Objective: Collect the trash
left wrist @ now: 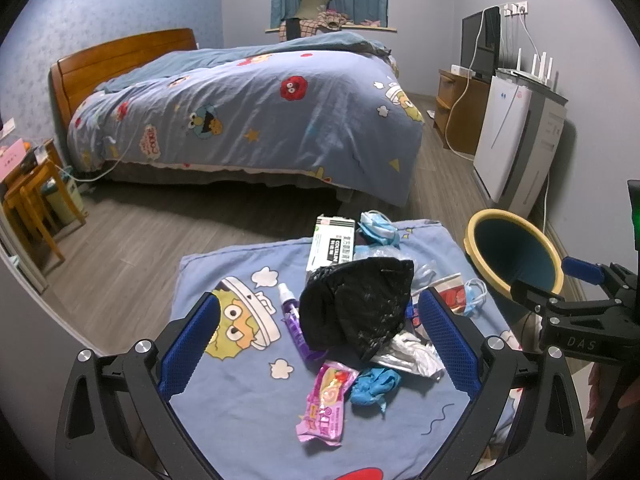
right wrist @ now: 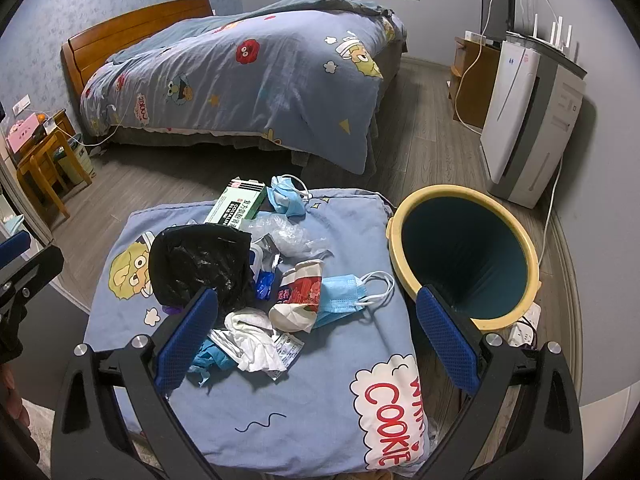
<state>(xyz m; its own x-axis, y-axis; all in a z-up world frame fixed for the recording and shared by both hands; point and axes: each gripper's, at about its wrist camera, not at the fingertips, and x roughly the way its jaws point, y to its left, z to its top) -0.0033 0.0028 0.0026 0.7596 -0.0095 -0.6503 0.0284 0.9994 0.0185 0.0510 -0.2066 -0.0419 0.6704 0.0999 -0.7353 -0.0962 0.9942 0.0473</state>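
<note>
Trash lies piled on a blue cartoon pillow (left wrist: 240, 412) (right wrist: 320, 380). A black plastic bag (left wrist: 356, 304) (right wrist: 200, 264) tops the heap, beside a green-white box (left wrist: 332, 246) (right wrist: 236, 204), crumpled blue masks (left wrist: 378, 228) (right wrist: 288, 196), a flat blue mask (right wrist: 344, 294), a red-white cup (right wrist: 300, 292), white tissue (left wrist: 416, 354) (right wrist: 252, 336), a pink wrapper (left wrist: 326, 404) and a purple spray bottle (left wrist: 294, 326). My left gripper (left wrist: 320, 344) stands open above the pile, holding nothing. My right gripper (right wrist: 316, 336) is open too, over the tissue and cup. The yellow-rimmed bin (left wrist: 516, 258) (right wrist: 464, 252) stands right of the pillow.
A bed (left wrist: 248, 116) with a matching quilt fills the room's middle. A white appliance (left wrist: 516, 140) and a wooden cabinet (left wrist: 460, 112) line the right wall. Wooden stools (left wrist: 28, 204) stand at the left. A power strip (right wrist: 524, 328) lies by the bin.
</note>
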